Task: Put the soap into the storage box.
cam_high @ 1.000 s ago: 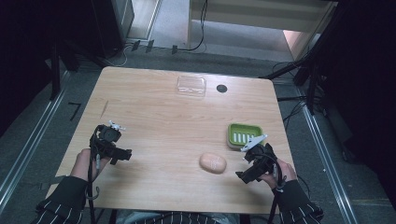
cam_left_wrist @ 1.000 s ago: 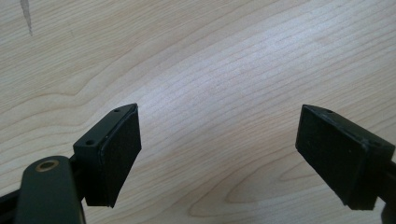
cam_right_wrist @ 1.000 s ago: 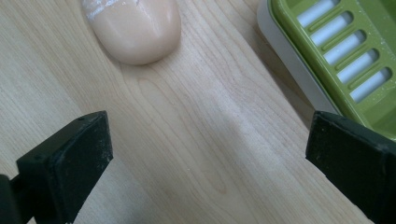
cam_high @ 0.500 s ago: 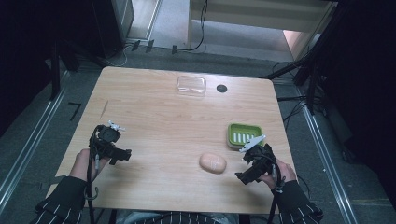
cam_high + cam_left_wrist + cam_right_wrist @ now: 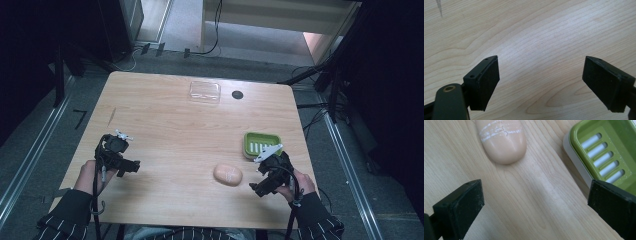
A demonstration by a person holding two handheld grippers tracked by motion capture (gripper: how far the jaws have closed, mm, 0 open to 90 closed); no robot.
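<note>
Soap bar: lies flat on the table, near the right gripper, beside the green soap dish.
Right gripper: jaws spread, empty.
Left gripper: released, over bare wood.
Table: pale wood grain; clear lid at far edge.
Room: dark, grey floor, cables.

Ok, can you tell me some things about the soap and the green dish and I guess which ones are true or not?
1. The soap lies inside the green dish. False: it lies on the table, beside the dish.
2. The right gripper has its jaws open. True.
3. The left gripper is holding the soap. False: its jaws are open over bare wood.
4. A clear plastic lid sits near the far edge of the table. True.
5. The green dish has slots in its bottom. True.
</note>
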